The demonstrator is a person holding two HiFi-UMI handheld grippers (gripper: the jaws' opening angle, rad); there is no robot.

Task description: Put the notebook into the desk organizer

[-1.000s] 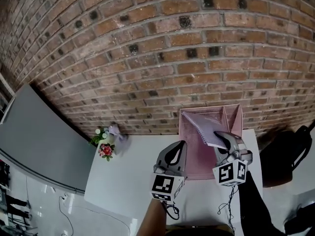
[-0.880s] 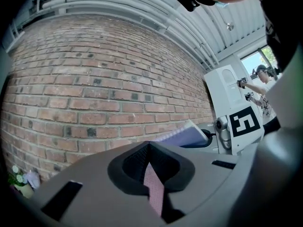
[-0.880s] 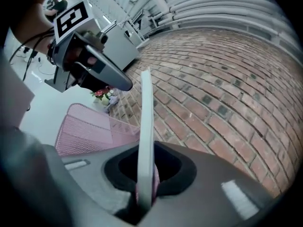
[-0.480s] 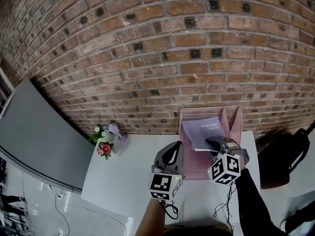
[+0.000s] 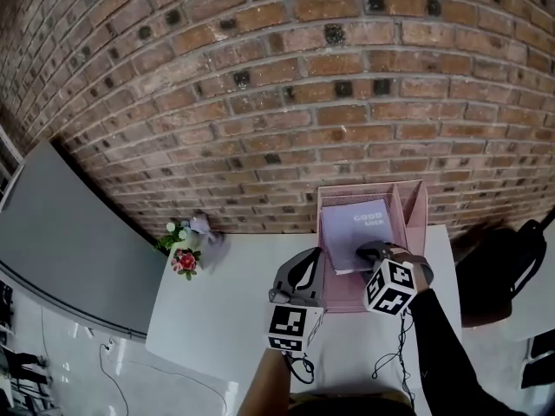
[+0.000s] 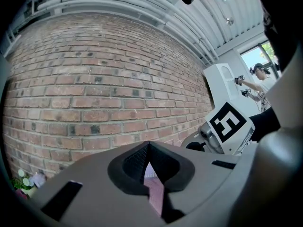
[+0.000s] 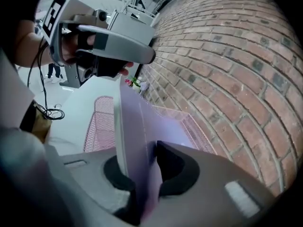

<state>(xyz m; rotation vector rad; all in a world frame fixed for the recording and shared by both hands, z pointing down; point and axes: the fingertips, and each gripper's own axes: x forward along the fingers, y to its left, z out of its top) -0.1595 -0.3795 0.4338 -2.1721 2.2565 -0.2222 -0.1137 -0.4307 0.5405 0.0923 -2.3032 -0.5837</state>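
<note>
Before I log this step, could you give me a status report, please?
Left gripper shut, empty. Right gripper opening, notebook between fingers, over desk organizer. Nothing blocking.

From head height we look steeply down on the white table (image 5: 217, 310) set against the brick wall (image 5: 260, 102), with both tools low in frame. The camera on the left gripper (image 5: 303, 276) faces the wall along its own jaws and catches the right gripper (image 5: 368, 254) at its right edge. The right gripper's camera runs along the wall, tight on its jaws, which are opening with the notebook (image 5: 357, 228) between them. Beyond them it sees the desk organizer (image 5: 416, 206) and the left gripper. All three views share the wall and the organizer.
</note>
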